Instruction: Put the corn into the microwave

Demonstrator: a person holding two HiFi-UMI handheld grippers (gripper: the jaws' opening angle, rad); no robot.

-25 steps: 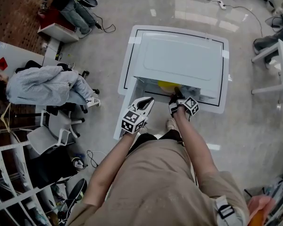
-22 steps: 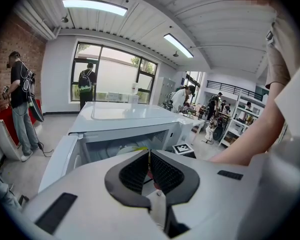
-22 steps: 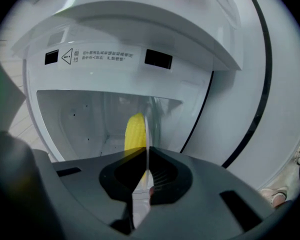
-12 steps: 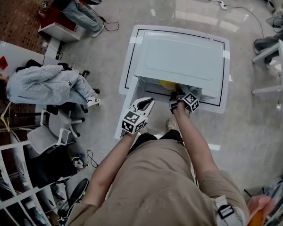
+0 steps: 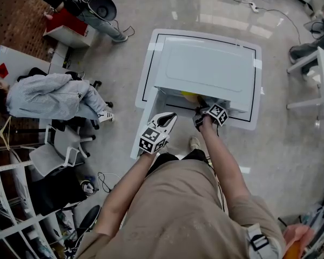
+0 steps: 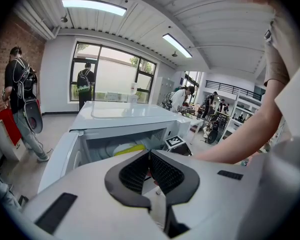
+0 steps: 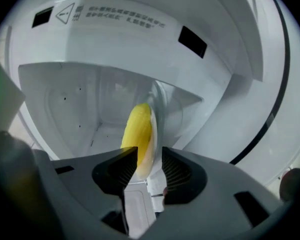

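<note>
We have just been opening our right claw [image 7: 149, 154] at the microwave [image 7: 115, 39] mouth: jaws shut a second ago now stand apart, the corn [image 7: 137, 126] and its plate's rim [image 7: 156, 115] between them, and the claw has rolled slightly and edged deeper in.

This is a large open-plan robotics lab or workshop, not a home. The left gripper view shows a ribbed white ceiling [image 6: 140, 29] with 2 long strip lights [image 6: 94, 6], a brick wall [image 6: 25, 54], a tall window [image 6: 112, 79] and, further back, several people [image 6: 182, 99] at cluttered benches and shelving [image 6: 242, 116]. In the head view the polished grey floor [image 5: 113, 53] carries loose cables [image 5: 121, 32], a power strip [image 5: 254, 5], a swivel chair [image 5: 59, 147] and a white metal rack [image 5: 11, 220]. The microwave [image 5: 205, 63] sits on a small white table [image 5: 143, 90] marked with a black line [image 5: 205, 40].
</note>
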